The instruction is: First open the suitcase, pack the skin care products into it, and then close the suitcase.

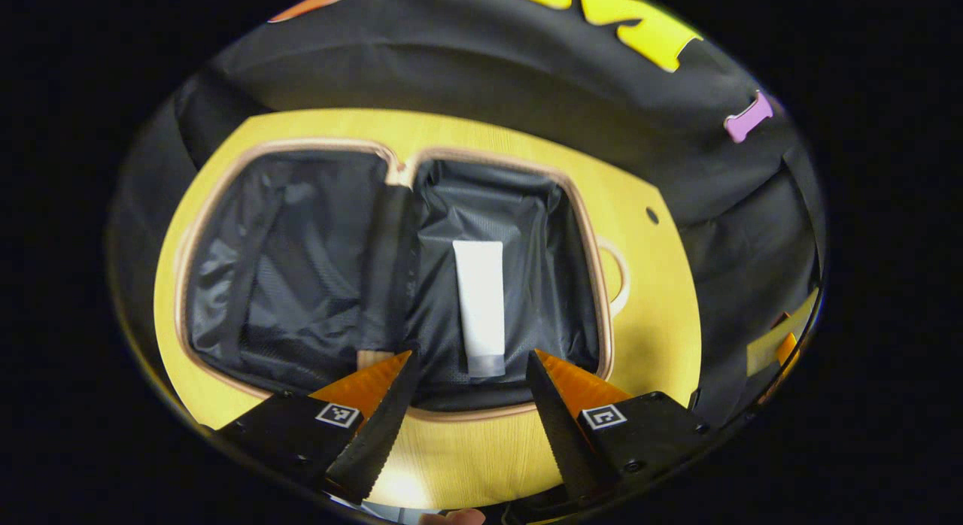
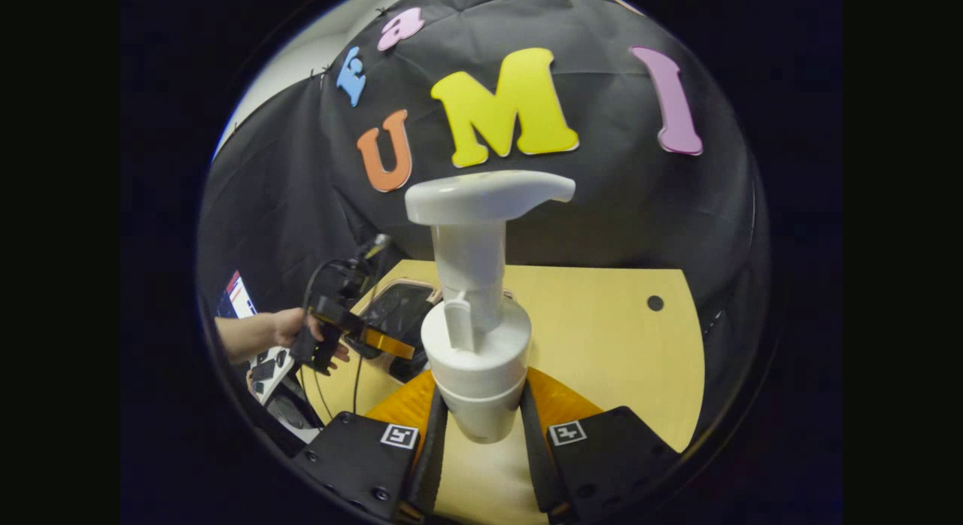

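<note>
The suitcase [image 1: 301, 269] lies open flat on the wooden table [image 1: 647, 314], both halves lined in dark fabric. A white tube [image 1: 480, 303] rests lengthwise in its right half. My left gripper [image 1: 470, 374] hovers open above the near edge of that half, with nothing between its fingers. In the right gripper view, my right gripper [image 2: 481, 412] is shut on a white pump bottle [image 2: 475, 337], held upright and lifted above the table [image 2: 602, 337]. The left gripper [image 2: 353, 333] and the hand holding it show farther off at the left, over the suitcase [image 2: 402, 307].
A pale handle [image 1: 618, 277] sticks out of the suitcase's right side. The table has a small round hole [image 1: 651, 215] near its far right corner. Black cloth walls close in behind and beside the table. Some small items lie at the far left [image 2: 263, 367], off the table.
</note>
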